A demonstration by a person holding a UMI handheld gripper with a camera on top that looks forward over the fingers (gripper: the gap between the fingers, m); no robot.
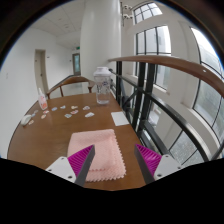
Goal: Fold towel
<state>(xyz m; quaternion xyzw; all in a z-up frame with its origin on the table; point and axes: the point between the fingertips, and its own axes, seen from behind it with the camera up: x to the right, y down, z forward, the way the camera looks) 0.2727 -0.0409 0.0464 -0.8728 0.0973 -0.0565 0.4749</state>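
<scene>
With the tool (110, 163) spread apart over the towel's (104, 155) near edge, we should pinch one corner cleanly before lifting.

Pink towel (103, 158) flat on wooden table (50, 135) btwn open tongs (113, 157), clear container (103, 88) beyond.

You find no readable text, label, brand, number or sign on any surface here; the small white scraps (72, 112) on the round wooden table (40, 140) show no legible marks.
</scene>
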